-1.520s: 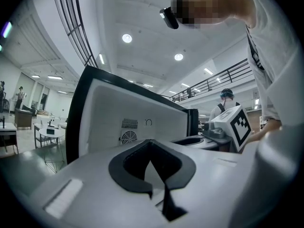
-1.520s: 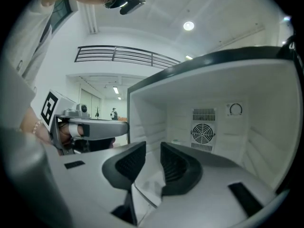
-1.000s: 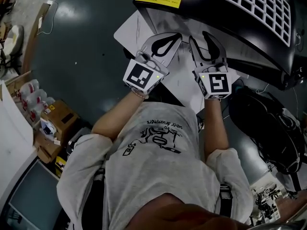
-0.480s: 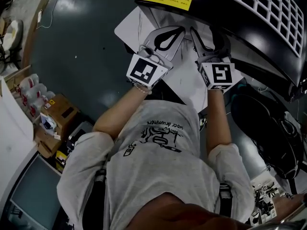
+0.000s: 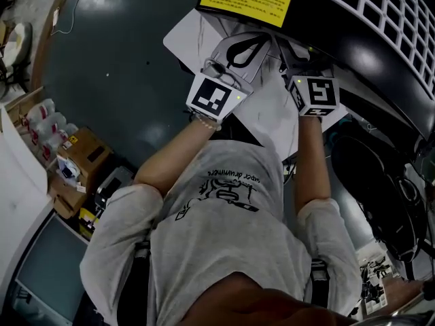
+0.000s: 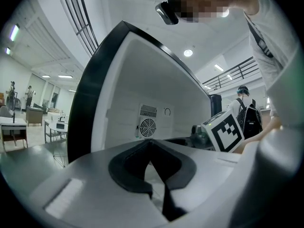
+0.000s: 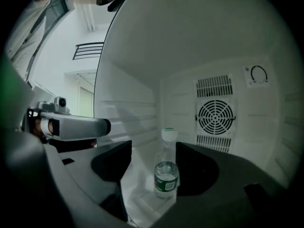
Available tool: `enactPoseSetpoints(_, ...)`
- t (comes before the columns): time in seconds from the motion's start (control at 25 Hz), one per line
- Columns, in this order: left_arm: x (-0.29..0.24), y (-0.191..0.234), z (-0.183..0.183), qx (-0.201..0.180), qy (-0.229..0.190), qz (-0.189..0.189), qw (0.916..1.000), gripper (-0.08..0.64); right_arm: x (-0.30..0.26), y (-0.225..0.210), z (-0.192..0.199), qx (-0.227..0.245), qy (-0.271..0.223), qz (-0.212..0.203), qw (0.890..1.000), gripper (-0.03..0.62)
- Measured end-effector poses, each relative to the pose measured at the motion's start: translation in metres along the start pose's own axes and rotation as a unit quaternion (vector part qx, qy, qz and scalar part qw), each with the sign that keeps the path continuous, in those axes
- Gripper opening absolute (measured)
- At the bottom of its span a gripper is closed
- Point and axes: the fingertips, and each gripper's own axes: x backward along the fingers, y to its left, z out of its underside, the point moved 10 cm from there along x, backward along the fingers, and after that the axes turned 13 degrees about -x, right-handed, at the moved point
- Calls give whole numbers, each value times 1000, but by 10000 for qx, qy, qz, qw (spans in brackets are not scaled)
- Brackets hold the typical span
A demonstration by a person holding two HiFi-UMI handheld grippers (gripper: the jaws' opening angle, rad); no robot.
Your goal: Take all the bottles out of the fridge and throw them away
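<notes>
A clear bottle point(image 7: 166, 172) with a white cap and a green label stands upright on the white floor of the fridge point(image 7: 142, 80). My right gripper point(image 7: 153, 165) reaches in around it. Its jaws have just been opening and now stand wide, one on each side, and neither pad presses on the bottle. In the head view its marker cube point(image 5: 313, 92) shows while the black fridge top point(image 5: 353, 39) hides its jaws. My left gripper point(image 6: 151, 144) is shut on nothing, level at the fridge mouth, to the left of the right one point(image 5: 241, 49).
A round fan grille point(image 7: 216, 117) sits on the fridge's back wall. A yellow label point(image 5: 246, 1) marks the fridge top. Cardboard boxes point(image 5: 81, 165) and packed bottles point(image 5: 47, 131) lie on the floor at left, and a black bag point(image 5: 370, 175) at right. A person with a backpack point(image 6: 244, 106) stands far off.
Both grippers have moved forward into the fridge. The right gripper's jaws have slipped under the black fridge top in the head view.
</notes>
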Motion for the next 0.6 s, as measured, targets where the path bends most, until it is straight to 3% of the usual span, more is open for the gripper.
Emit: enactPoseSetpoints(0.6,-16,3,11,-33,-2,85,10000,3,-46,-22,12,-6,136,154,9998,281)
